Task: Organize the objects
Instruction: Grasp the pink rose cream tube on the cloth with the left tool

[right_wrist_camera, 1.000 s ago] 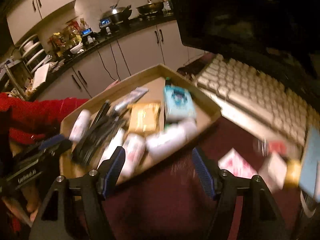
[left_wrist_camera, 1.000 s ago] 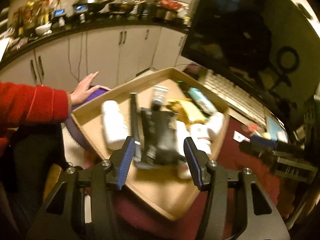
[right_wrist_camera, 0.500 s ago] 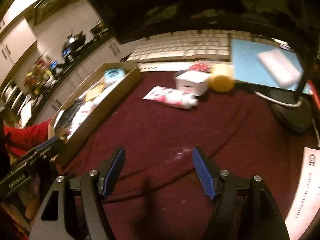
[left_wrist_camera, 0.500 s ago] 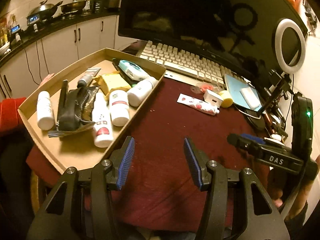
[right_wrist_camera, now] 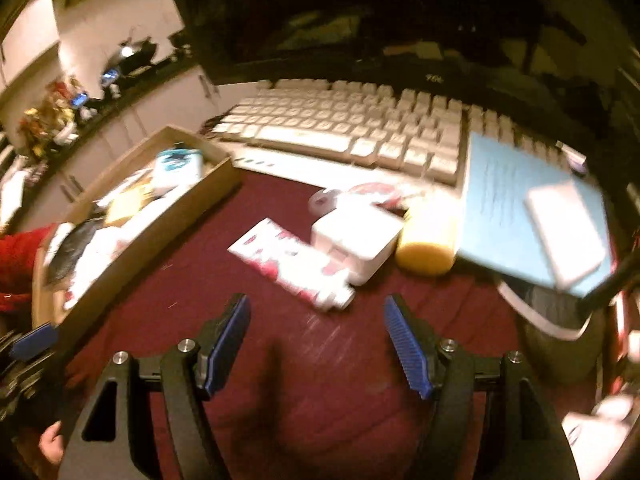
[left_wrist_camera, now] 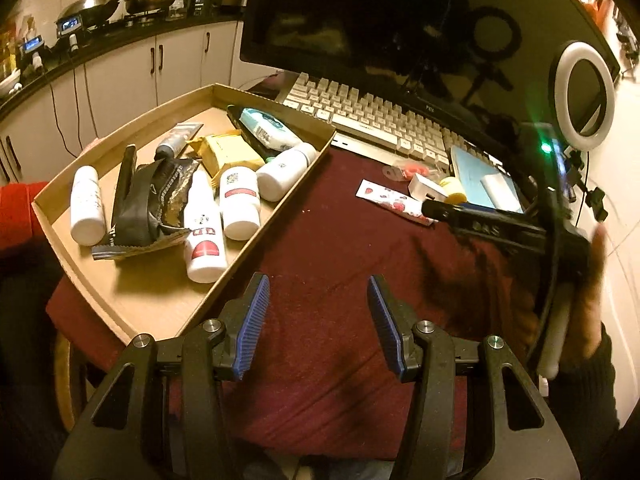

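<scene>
A cardboard tray point(left_wrist_camera: 276, 204) on the left of the maroon tablecloth point(left_wrist_camera: 328, 248) holds several white bottles, a black pouch point(left_wrist_camera: 148, 196) and a yellow packet point(left_wrist_camera: 228, 148). A white and red tube point(right_wrist_camera: 296, 264), a small white box point(right_wrist_camera: 356, 236) and a yellow round object point(right_wrist_camera: 428, 248) lie loose on the cloth near the keyboard point(right_wrist_camera: 360, 128). My left gripper point(left_wrist_camera: 318, 300) is open and empty above the cloth beside the tray. My right gripper point(right_wrist_camera: 316, 320) is open and empty, just short of the tube; it also shows in the left wrist view point(left_wrist_camera: 436, 210).
A dark monitor point(left_wrist_camera: 400, 32) stands behind the keyboard. A blue notebook point(right_wrist_camera: 516, 208) with a white block point(right_wrist_camera: 564, 236) on it lies at the right. A ring light point(left_wrist_camera: 584, 96) stands at the far right. The tray point(right_wrist_camera: 160, 228) overhangs the table's left edge.
My right gripper has moved forward, closer to the tube, box and yellow object. My left gripper has shifted slightly; the tray and desk sit a little closer.
</scene>
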`<action>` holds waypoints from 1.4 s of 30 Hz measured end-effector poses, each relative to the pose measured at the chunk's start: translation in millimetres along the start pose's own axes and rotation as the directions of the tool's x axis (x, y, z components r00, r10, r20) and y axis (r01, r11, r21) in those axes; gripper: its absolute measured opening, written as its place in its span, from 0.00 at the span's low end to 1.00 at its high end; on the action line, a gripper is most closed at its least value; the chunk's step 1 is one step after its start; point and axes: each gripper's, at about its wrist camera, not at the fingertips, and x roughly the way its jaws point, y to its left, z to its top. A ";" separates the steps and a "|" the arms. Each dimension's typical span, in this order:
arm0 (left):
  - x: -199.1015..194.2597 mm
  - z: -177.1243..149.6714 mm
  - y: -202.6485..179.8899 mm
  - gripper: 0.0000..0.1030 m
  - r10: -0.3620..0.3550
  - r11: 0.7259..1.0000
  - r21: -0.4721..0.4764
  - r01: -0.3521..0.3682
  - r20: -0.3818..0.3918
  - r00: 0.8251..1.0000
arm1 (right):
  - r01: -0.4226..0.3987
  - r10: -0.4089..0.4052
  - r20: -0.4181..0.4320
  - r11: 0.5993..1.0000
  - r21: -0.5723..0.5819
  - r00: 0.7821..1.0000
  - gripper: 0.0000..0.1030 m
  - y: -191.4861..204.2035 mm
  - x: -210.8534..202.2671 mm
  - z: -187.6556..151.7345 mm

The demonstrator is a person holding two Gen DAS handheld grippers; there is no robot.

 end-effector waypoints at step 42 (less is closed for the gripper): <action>82.4 41.0 -53.0 0.50 0.048 0.994 0.098 -0.039 -0.092 0.995 | -0.046 0.046 0.003 0.976 0.213 0.999 0.66 -22.9 -34.7 -72.5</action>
